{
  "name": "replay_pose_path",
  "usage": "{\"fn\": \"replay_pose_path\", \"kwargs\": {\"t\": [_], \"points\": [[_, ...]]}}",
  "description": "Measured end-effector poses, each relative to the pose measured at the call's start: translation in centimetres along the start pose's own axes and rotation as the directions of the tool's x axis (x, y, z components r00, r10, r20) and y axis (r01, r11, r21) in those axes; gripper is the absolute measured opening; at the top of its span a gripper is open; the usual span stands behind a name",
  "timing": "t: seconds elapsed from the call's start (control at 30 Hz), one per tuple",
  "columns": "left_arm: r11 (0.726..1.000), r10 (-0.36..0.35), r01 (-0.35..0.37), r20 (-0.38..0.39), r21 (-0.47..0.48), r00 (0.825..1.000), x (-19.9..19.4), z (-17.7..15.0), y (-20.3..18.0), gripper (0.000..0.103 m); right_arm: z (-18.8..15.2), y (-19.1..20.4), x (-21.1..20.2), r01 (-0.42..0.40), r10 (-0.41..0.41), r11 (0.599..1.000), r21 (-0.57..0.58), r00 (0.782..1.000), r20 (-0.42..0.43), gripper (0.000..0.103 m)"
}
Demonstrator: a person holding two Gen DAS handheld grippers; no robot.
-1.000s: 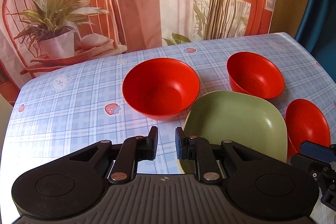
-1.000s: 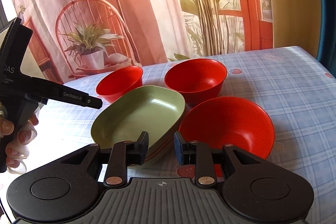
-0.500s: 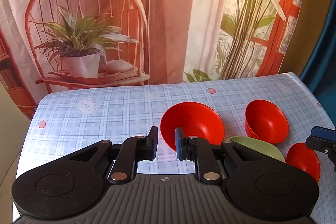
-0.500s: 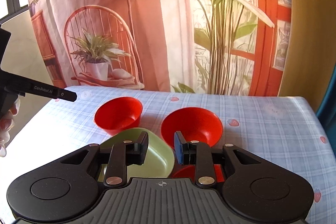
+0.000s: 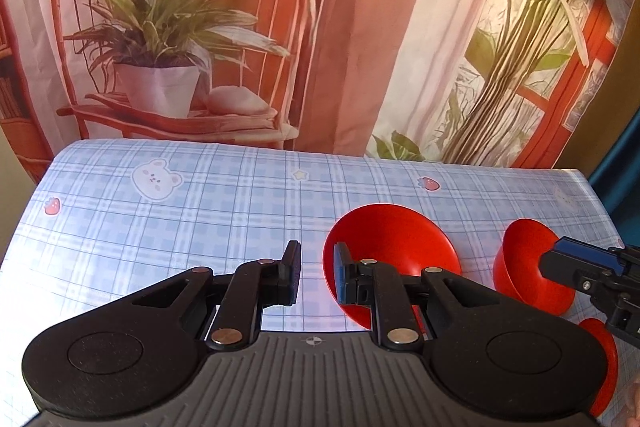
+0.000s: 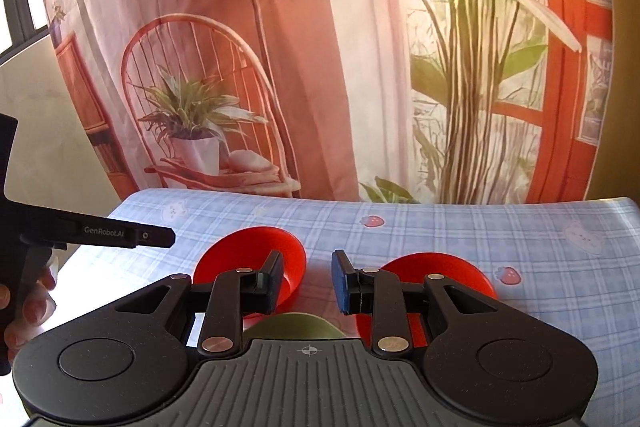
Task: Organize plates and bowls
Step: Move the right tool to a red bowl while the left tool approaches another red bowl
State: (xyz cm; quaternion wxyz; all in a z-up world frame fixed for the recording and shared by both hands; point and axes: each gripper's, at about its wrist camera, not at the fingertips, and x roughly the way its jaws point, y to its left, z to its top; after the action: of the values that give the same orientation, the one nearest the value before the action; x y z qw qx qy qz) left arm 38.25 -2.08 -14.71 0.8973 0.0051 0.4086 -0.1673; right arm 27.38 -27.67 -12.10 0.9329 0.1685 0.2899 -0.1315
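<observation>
Three red bowls stand on the blue checked tablecloth. In the left wrist view a large red bowl sits just right of my left gripper, a second red bowl is further right, and the rim of a third shows at the lower right. In the right wrist view two red bowls sit behind my right gripper, with the edge of a green plate just below. Both grippers are open, empty and held above the table.
A printed backdrop with a chair and plants hangs behind the table's far edge. The right gripper's body juts in at the right of the left wrist view. The left gripper and the hand holding it fill the left of the right wrist view.
Both grippers have risen and pulled back from the dishes, so the bowls and green plate have dropped low in both views. Both jaws stay open and empty.
</observation>
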Motion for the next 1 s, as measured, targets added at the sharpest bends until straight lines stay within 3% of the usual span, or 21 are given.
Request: {"fn": "replay_pose_path", "kwargs": {"t": [0.43, 0.67, 0.73, 0.77, 1.0], "points": [[0.998, -0.049, 0.047, -0.056, -0.047, 0.997, 4.9, -0.3, 1.2, 0.019, -1.1, 0.8, 8.1, 0.006, -0.001, 0.999, 0.036, 0.993, -0.119, 0.026], [0.997, -0.074, 0.071, -0.091, -0.036, 0.993, 5.8, -0.7, 0.8, 0.017, -1.4, 0.6, 9.5, -0.002, 0.009, 0.999, 0.046, 0.989, -0.15, 0.023], [0.996, -0.08, 0.077, -0.09, -0.035, 0.993, 5.7, -0.8, 0.8, 0.013, -1.4, 0.6, 9.7, -0.002, 0.009, 0.999, 0.047, 0.987, -0.158, 0.011], [0.997, -0.077, 0.074, -0.089, -0.03, 0.993, 5.6, -0.8, 0.7, 0.01, -1.4, 0.6, 9.7, -0.001, 0.009, 0.999, 0.05, 0.987, -0.159, 0.01], [0.998, -0.068, 0.069, -0.053, 0.004, 0.996, 3.1, -0.2, -0.3, 0.01, -1.0, 0.4, 8.2, -0.014, 0.023, 0.997, 0.073, 0.991, -0.132, 0.008]]}}
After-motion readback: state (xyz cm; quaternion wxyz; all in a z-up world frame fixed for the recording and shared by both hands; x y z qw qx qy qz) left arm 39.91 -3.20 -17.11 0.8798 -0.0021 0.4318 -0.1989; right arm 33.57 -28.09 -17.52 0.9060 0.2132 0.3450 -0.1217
